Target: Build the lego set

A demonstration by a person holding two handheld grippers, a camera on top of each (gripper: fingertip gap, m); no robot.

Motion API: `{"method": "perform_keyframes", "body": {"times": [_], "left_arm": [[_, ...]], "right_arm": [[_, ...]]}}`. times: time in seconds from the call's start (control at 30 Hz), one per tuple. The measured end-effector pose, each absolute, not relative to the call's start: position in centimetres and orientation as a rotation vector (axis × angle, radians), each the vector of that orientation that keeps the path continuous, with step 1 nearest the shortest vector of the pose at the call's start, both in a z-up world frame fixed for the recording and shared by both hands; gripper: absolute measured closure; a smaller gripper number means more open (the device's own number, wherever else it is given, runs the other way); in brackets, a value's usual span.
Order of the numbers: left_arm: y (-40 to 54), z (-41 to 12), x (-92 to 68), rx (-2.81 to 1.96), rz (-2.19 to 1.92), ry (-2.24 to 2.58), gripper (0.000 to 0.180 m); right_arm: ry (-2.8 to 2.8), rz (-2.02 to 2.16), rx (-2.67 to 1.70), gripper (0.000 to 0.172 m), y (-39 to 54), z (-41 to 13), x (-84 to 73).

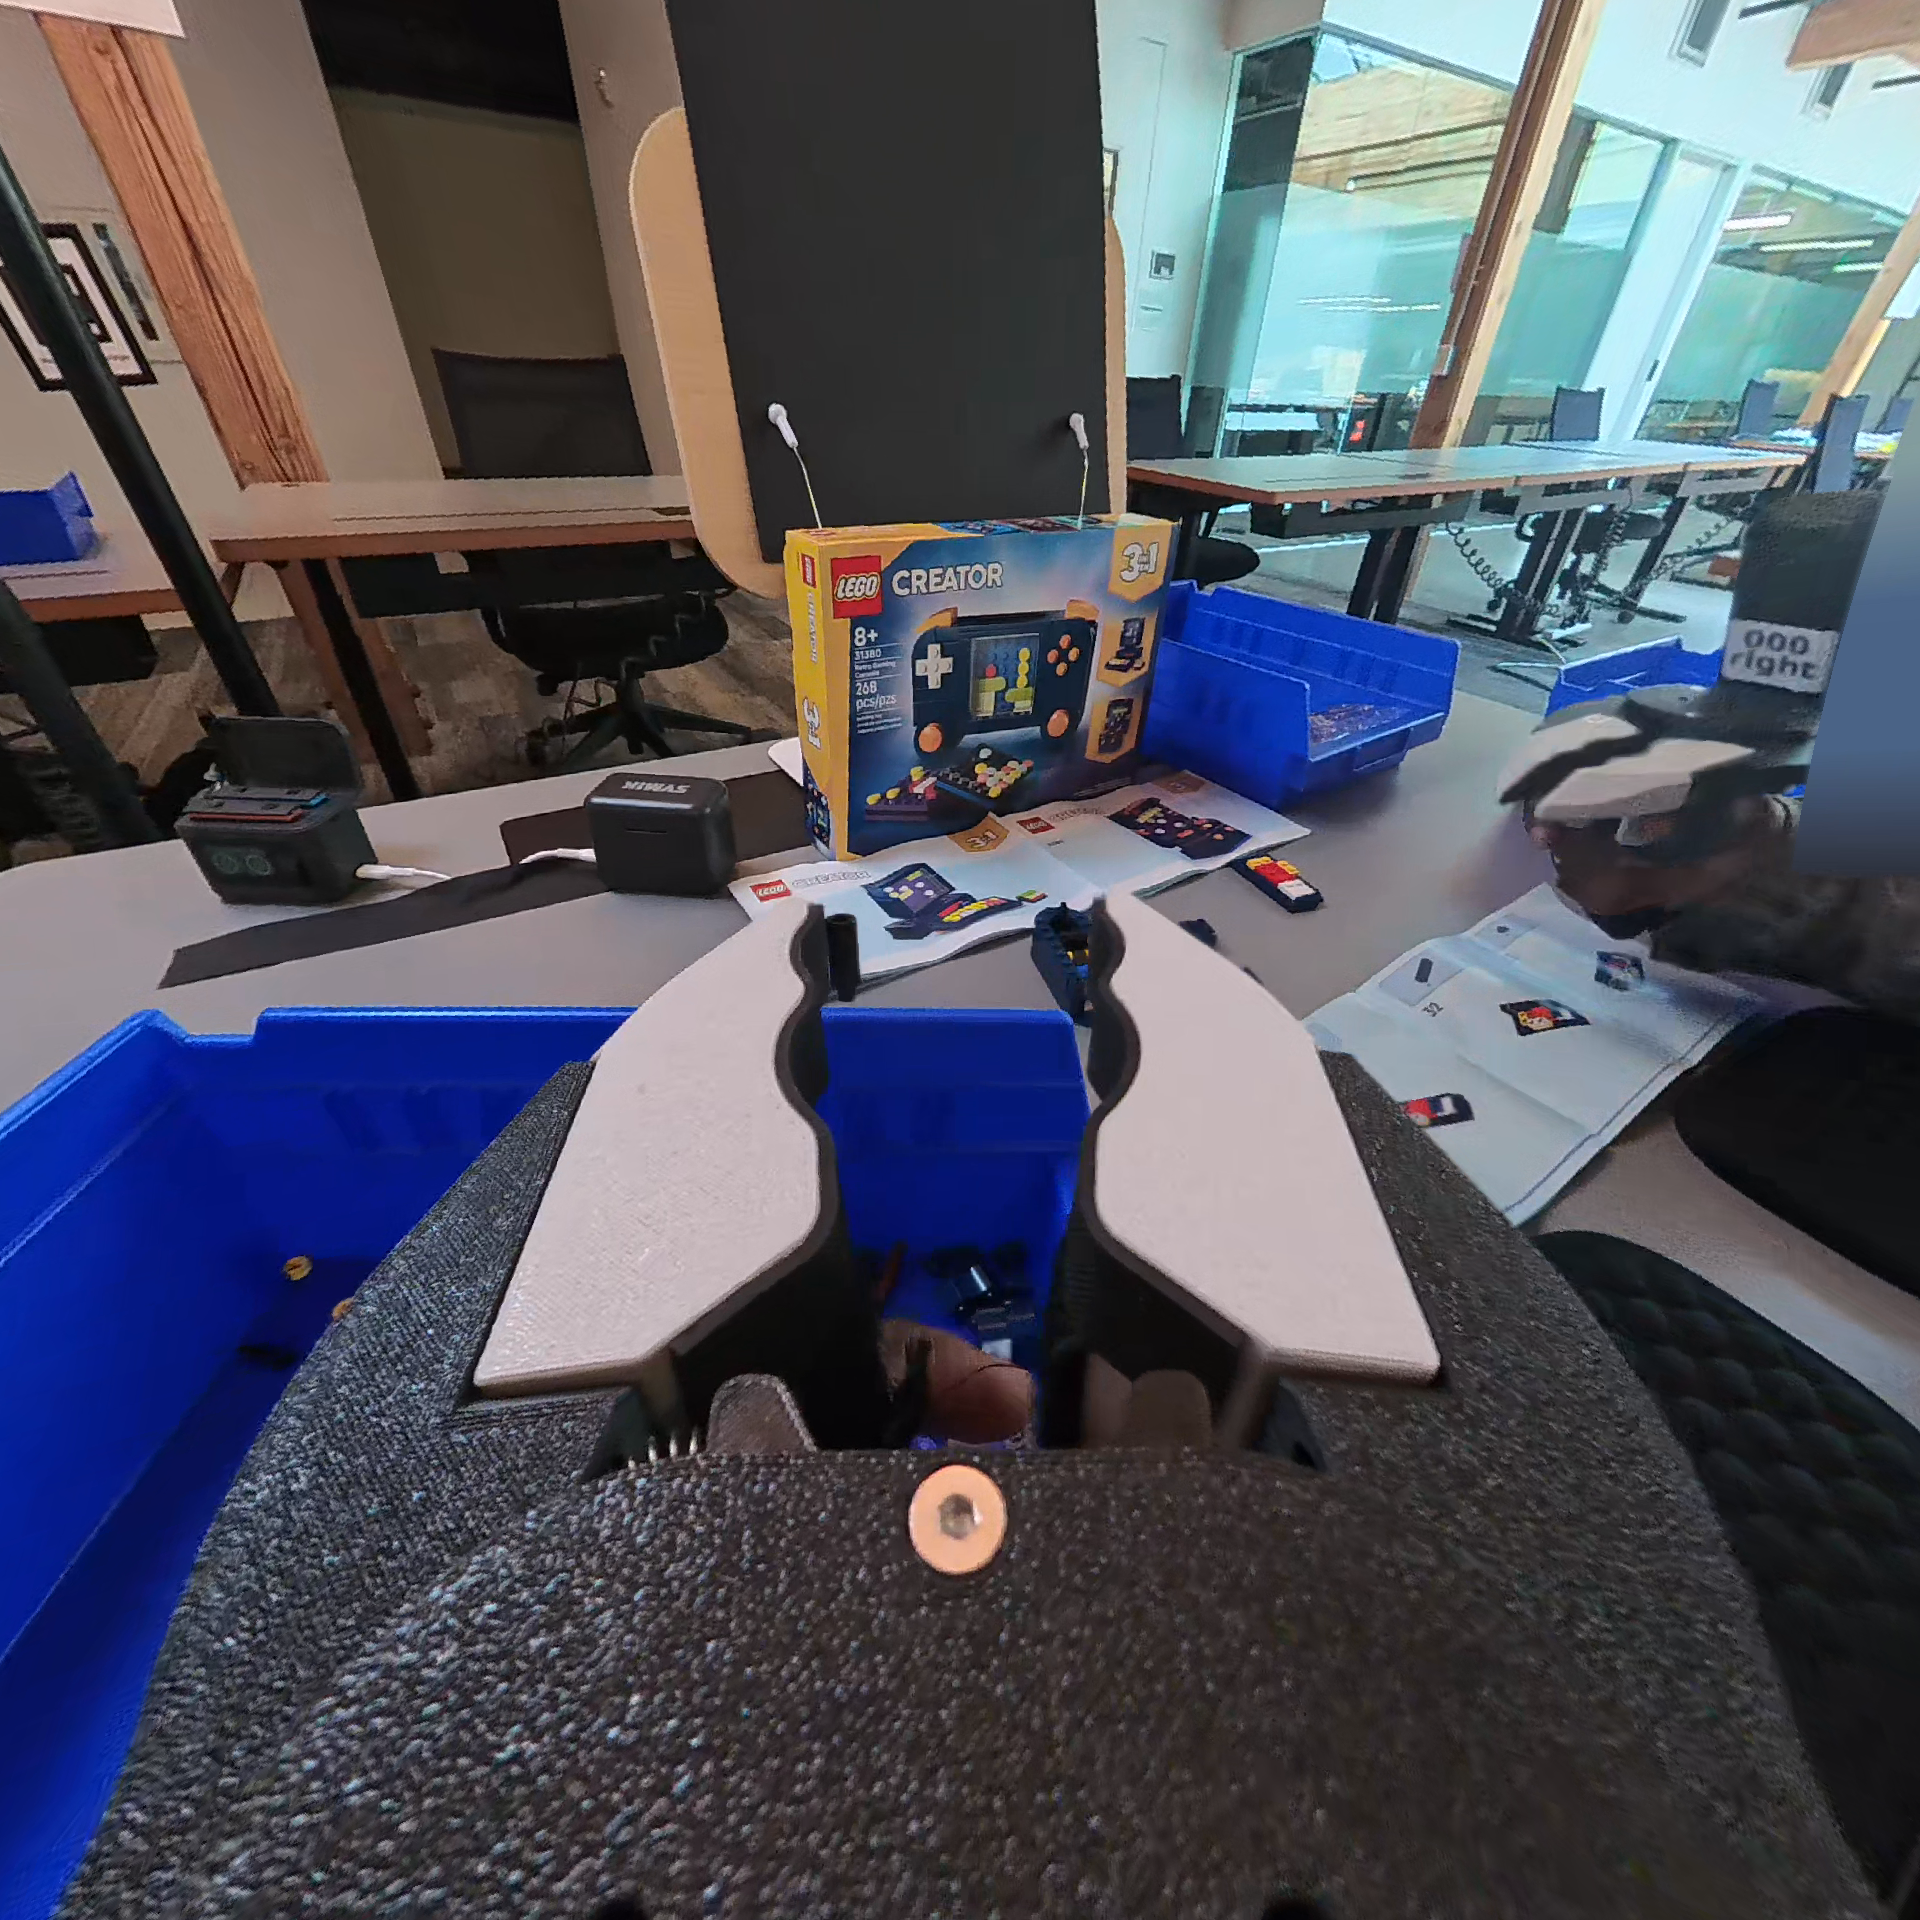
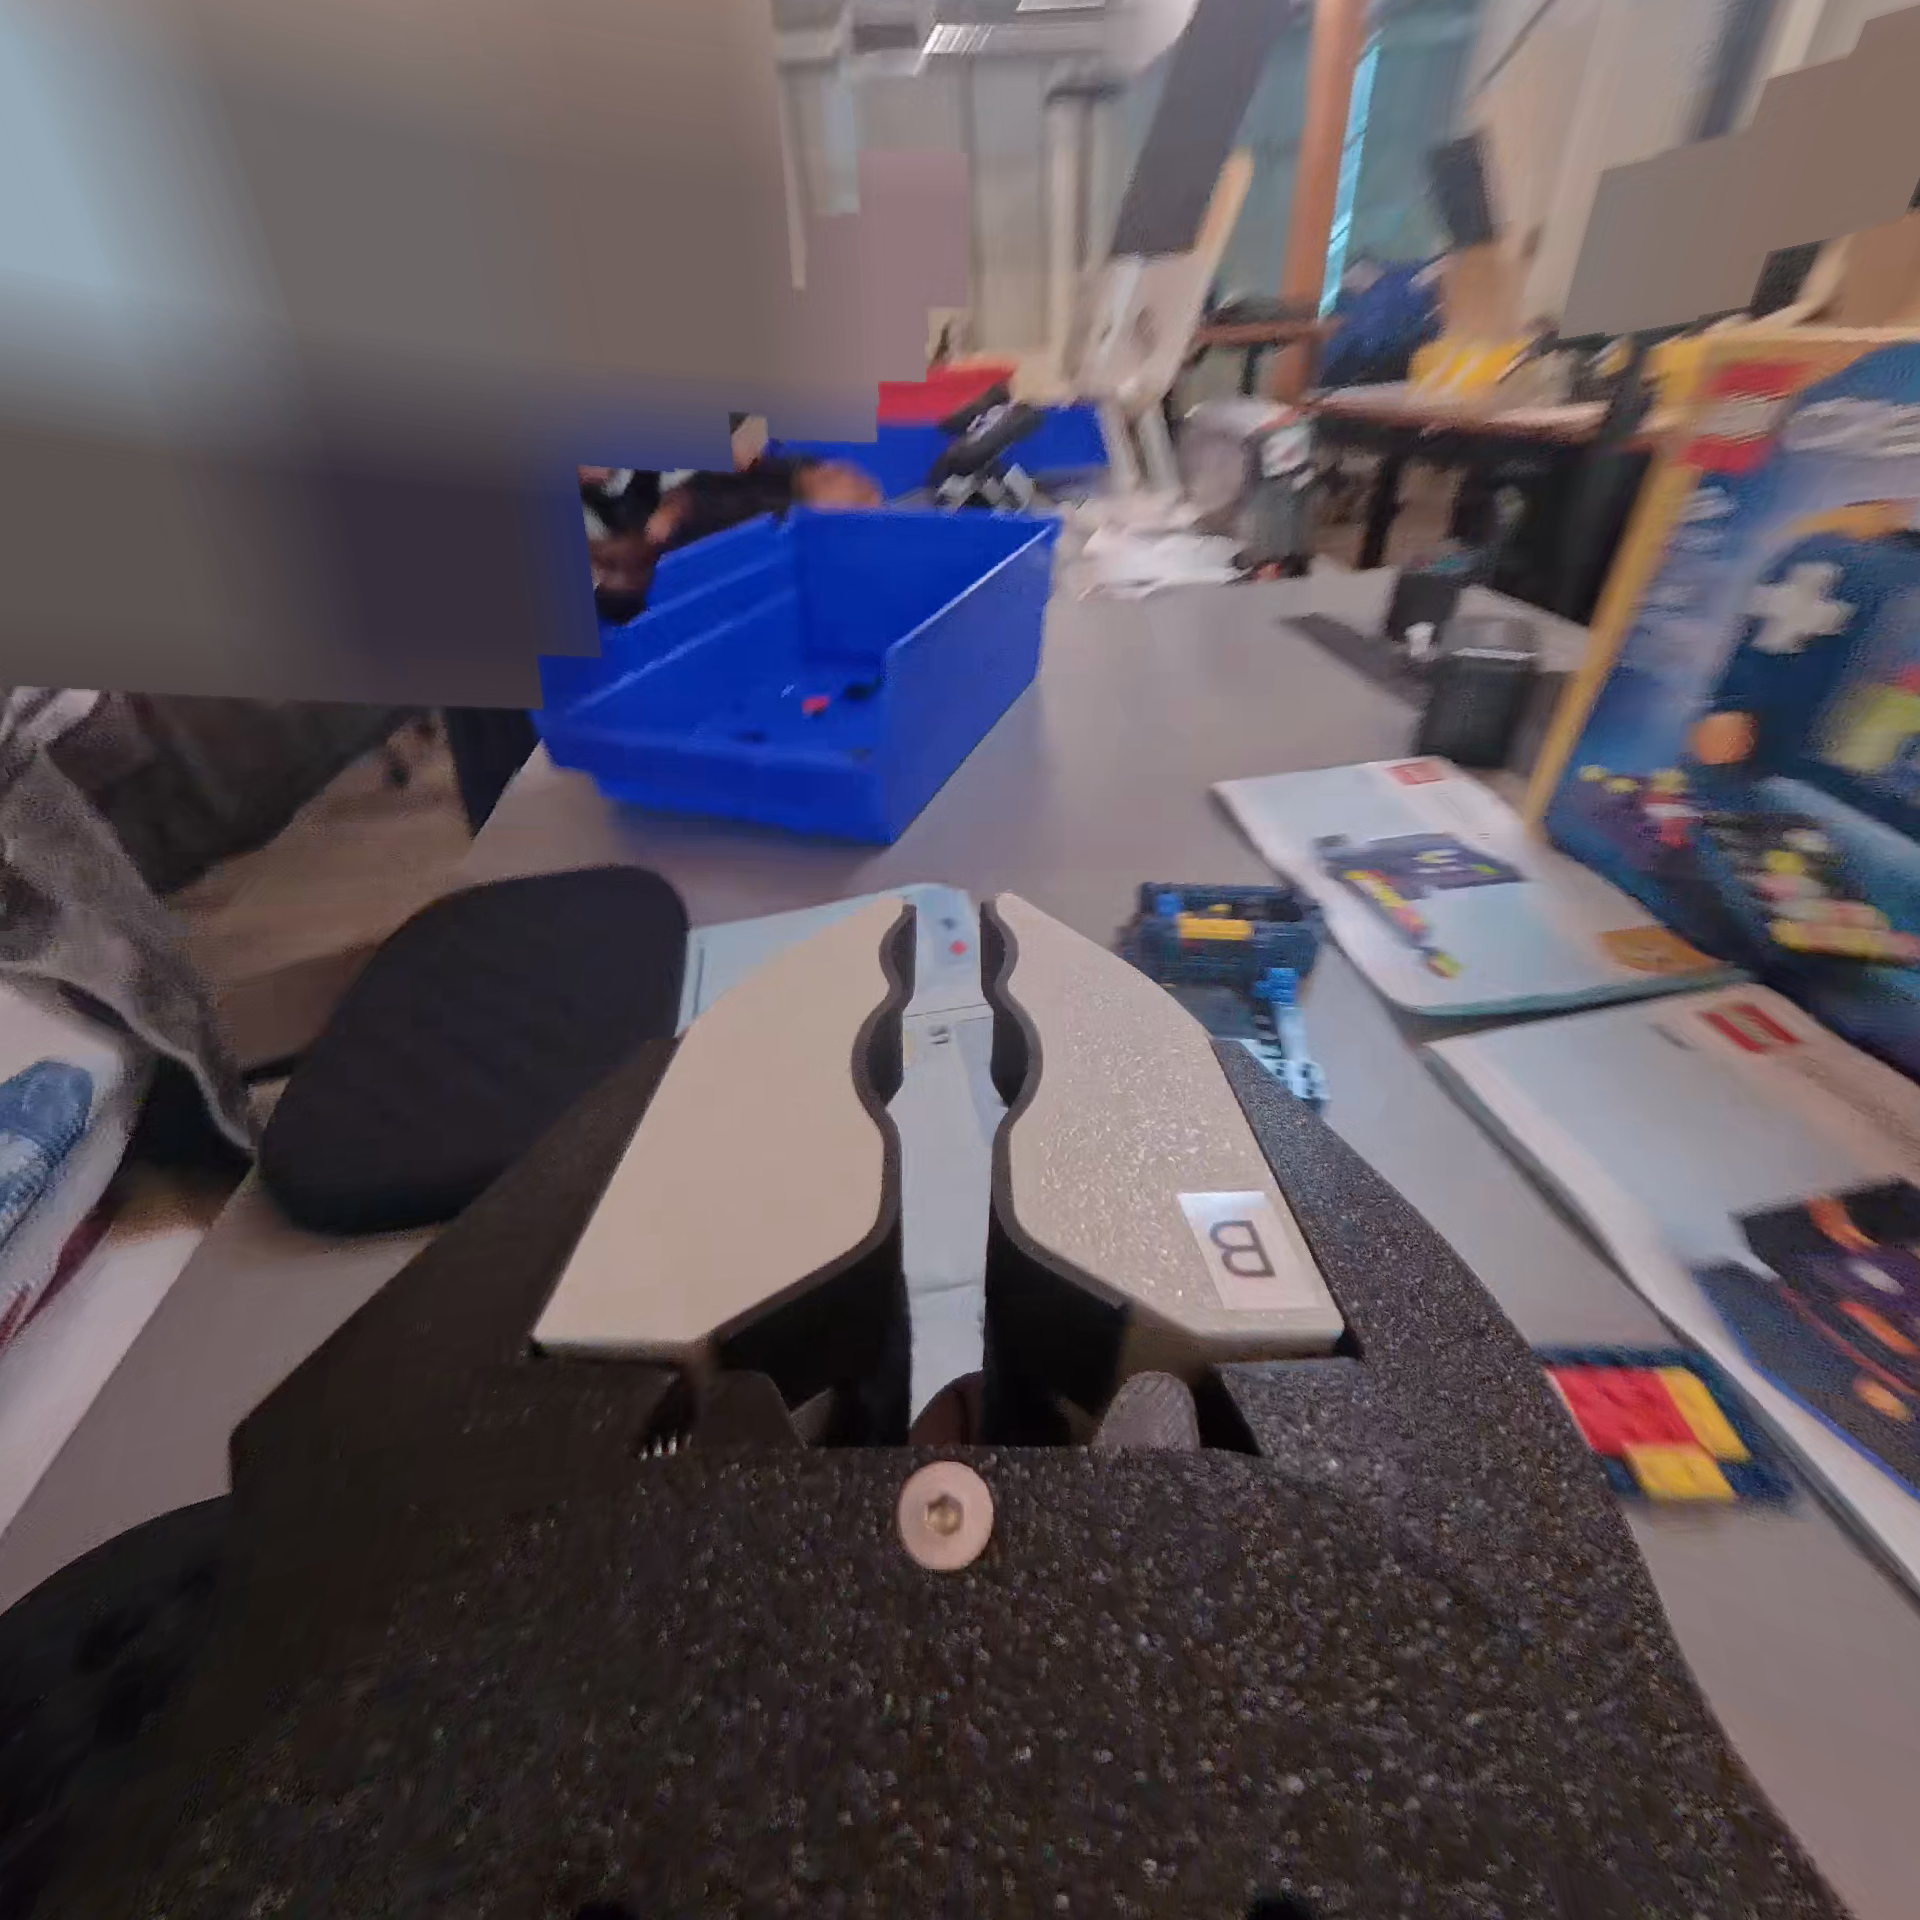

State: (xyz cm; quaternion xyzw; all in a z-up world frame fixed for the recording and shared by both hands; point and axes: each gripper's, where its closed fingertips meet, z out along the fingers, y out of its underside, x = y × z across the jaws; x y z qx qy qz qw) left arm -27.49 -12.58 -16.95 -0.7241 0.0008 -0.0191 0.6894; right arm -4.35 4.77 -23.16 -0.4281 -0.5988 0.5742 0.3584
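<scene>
Black peg is seen upright against one pad of the wide-spread left gripper above the blue bin, unpinched, so it could be dropped outside; the right gripper is held slightly parted, empty.

I can see writing in four places, and I leave the words unread. There is printed lettering on the box near the far edge of the worktop. The booklets in front of it carry red logos. The black cube to its left has white lettering. A white sticker sits on one finger of my right gripper.
</scene>
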Motion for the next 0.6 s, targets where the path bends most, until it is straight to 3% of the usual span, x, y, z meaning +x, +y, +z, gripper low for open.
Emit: {"method": "perform_keyframes", "body": {"times": [0.07, 0.1, 0.17, 0.23, 0.33, 0.47, 0.5, 0.6], "left_arm": [[-12.6, -17.4, -27.7, -1.648, -0.003, 0.009, 0.143], [-12.6, -17.8, -28.0, -1.672, 0.042, 0.014, 0.166], [-12.4, -18.5, -28.3, -1.729, 0.111, 0.035, 0.18], [-12.2, -20.3, -29.2, -1.881, 0.261, 0.082, 0.18], [-13.3, -23.7, -32.4, -2.23, 0.799, 0.294, 0.179], [-12.7, -24.7, -31.5, -2.361, 0.629, 0.273, 0.138], [-13.0, -25.7, -30.8, -2.435, 0.517, 0.31, 0.137], [-13.8, -28.5, -30.6, -2.606, 0.375, 0.426, 0.159]], "right_arm": [[-1.685, 1.45, -1.071, 0.16, 2.1, -24.4, -5.7], [-1.75, 1.435, -1.053, 0.16, 0.8, -25.2, -6.0], [-1.862, 1.386, -1.026, 0.16, -0.9, -26.9, -6.1], [-1.922, 1.3, -1.022, 0.16, -1.2, -28.2, -5.9], [-1.89, 1.283, -1.037, 0.163, -0.6, -28.2, -5.9], [-1.799, 1.361, -1.065, 0.164, 0.3, -26.9, -5.7], [-1.79, 1.361, -1.069, 0.164, 0.5, -26.9, -5.7], [-1.803, 1.347, -1.075, 0.165, 0.6, -27.1, -5.5]]}}
